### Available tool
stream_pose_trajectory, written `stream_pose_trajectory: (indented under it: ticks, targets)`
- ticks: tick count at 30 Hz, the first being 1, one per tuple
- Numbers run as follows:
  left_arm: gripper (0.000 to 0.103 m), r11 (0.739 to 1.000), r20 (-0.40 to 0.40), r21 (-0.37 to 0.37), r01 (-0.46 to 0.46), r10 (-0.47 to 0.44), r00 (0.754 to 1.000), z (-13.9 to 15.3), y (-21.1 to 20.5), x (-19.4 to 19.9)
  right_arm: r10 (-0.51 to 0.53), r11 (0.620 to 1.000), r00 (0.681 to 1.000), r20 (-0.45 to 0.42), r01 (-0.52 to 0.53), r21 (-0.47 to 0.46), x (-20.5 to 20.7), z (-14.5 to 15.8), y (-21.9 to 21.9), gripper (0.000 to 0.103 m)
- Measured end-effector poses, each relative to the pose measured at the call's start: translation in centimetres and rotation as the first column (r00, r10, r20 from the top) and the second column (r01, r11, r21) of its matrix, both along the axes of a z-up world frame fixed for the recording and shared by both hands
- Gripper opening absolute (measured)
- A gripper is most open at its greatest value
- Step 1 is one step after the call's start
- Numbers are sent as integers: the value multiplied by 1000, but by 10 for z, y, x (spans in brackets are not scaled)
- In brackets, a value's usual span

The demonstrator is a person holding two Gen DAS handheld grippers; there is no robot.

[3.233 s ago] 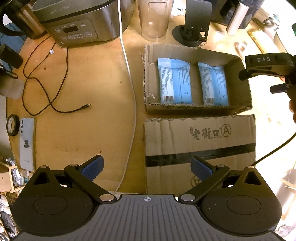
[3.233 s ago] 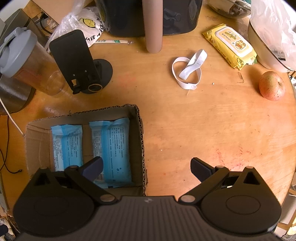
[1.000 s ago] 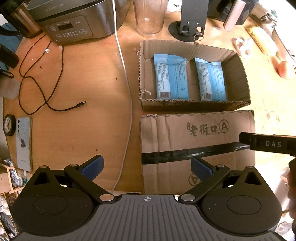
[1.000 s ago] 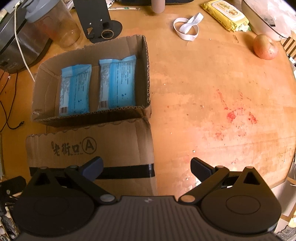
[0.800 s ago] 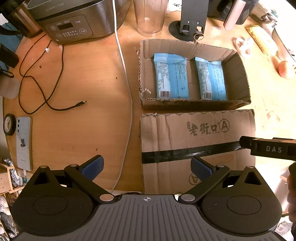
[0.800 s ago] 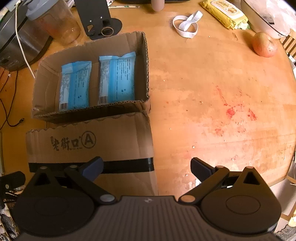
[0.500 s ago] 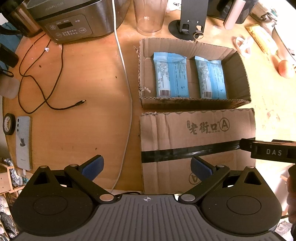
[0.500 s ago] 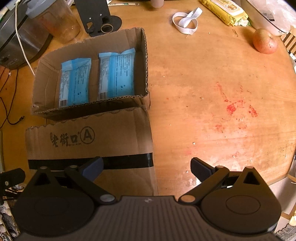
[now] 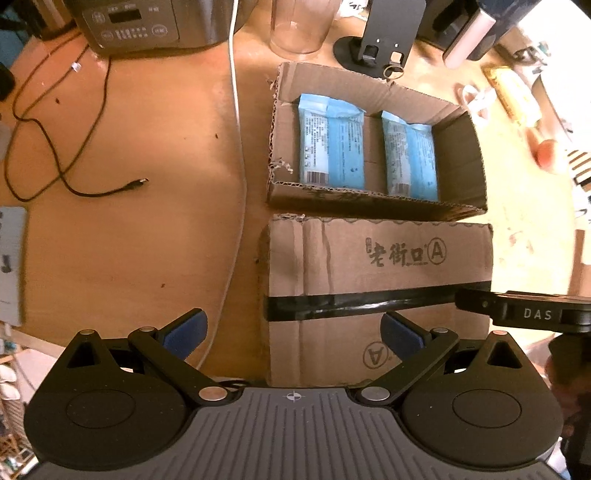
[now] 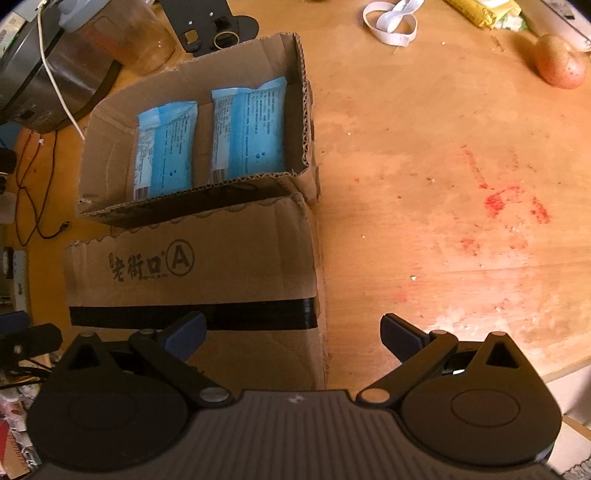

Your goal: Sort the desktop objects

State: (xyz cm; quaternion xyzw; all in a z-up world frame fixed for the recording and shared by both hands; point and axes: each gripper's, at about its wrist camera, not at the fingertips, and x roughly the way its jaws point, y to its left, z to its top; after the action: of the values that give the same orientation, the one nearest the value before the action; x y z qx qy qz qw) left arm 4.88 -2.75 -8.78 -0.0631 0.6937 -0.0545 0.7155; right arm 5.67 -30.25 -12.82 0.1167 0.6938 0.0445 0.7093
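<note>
An open cardboard box (image 9: 461,155) (image 10: 110,147) holds two blue packets (image 9: 330,146) (image 10: 247,129) side by side. Its big flap (image 9: 369,266) (image 10: 207,266), with printed characters and a black tape stripe, lies flat toward me. My left gripper (image 9: 293,330) hovers open over the flap's near left corner, nothing between its fingers. My right gripper (image 10: 293,330) is open above the flap's near right edge, also empty. The right gripper's black body (image 9: 524,314) pokes in at the right of the left wrist view.
A steel cooker (image 9: 155,22), a clear cup (image 9: 303,26) and a black phone stand (image 9: 384,33) line the far side. A white cable (image 9: 236,122), a black cable (image 9: 66,162) and a phone (image 9: 9,266) lie left. An apple (image 10: 559,61), white band (image 10: 391,18) and yellow packet (image 10: 480,11) sit right.
Both grippers have pulled back toward the near table edge, the right one from over the box. In the last second both views crept slightly nearer the flap. Jaws stay open.
</note>
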Motion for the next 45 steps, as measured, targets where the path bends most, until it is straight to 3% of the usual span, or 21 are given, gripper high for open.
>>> stream_pose_trajectory:
  ticks: [8, 15, 25, 29, 30, 33, 45]
  targets:
    - [103, 994, 27, -105, -13, 16, 1000, -19, 22, -1, 14, 996, 1000, 21, -16, 89, 3, -12, -18, 103]
    - [103, 978, 65, -204, 32, -19, 998, -36, 37, -4, 35, 983, 998, 55, -44, 176, 6, -17, -29, 103]
    - [103, 914, 29, -406, -9, 22, 999, -65, 56, -3, 72, 945, 993, 89, -96, 314, 11, -30, -35, 103]
    - [100, 913, 31, -409, -1, 15, 999, -72, 55, -3, 78, 931, 993, 87, -103, 350, 11, -36, -38, 99]
    - [88, 911, 32, -413, 4, 10, 999, -73, 55, -3, 78, 928, 993, 86, -104, 358, 11, -37, -39, 96]
    - [71, 910, 34, -415, 21, -7, 999, -76, 53, -3, 69, 902, 993, 96, -104, 418, 7, -36, -45, 69]
    - [70, 914, 53, -405, 28, -7, 999, -76, 47, -8, 58, 904, 993, 105, -97, 416, 2, -31, -42, 65]
